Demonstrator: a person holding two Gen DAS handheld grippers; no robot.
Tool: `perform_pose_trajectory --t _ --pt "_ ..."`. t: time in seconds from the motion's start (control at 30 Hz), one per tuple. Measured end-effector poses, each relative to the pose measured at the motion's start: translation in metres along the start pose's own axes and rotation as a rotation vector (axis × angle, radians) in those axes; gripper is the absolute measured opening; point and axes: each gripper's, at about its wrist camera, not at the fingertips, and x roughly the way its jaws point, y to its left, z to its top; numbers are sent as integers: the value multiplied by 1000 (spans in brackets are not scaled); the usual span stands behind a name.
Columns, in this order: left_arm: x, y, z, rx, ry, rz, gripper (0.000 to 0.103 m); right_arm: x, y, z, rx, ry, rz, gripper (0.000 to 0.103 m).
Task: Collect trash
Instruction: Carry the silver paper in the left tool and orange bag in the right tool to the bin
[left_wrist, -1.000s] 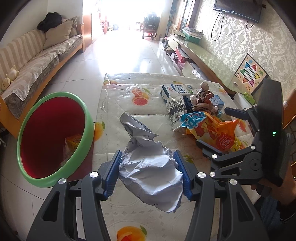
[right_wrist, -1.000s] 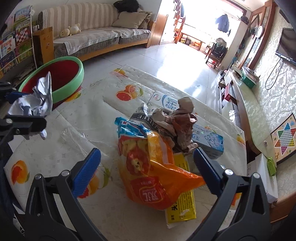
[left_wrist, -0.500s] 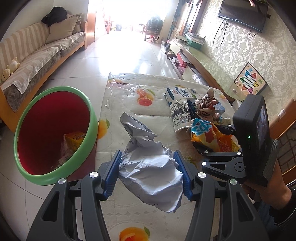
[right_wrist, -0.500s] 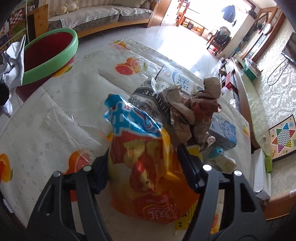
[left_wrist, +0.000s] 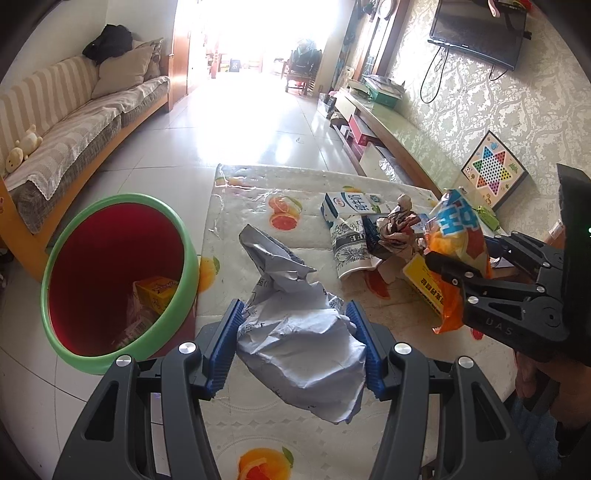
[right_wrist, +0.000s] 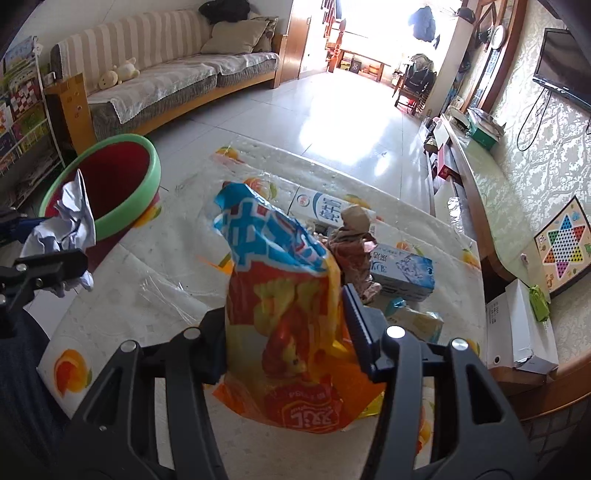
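The left gripper (left_wrist: 295, 339) clamps crumpled white paper (left_wrist: 299, 347) between ribbed blue pads, tilted down above the table's (left_wrist: 258, 424) left edge, beside the round green-rimmed bin (left_wrist: 110, 280). The right gripper (right_wrist: 284, 332), jaws closing, pinches a glossy orange snack bag (right_wrist: 284, 314) lifted near the right edge. Cartons (left_wrist: 351, 205) lie mid-table.

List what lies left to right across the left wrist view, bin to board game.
Green-rimmed bin → crumpled paper in the left claw → milk carton → orange snack bag → star board game.
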Motion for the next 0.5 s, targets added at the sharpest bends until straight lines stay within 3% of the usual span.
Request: perform_pose_trajectory --t 0.23,0.5 --pt "-24 27 18 1 -35 64 54 -34 4 16 44 -69 30 52" --pt "-46 81 39 -55 -76 139 54 -43 31 50 47 -124 92 52"
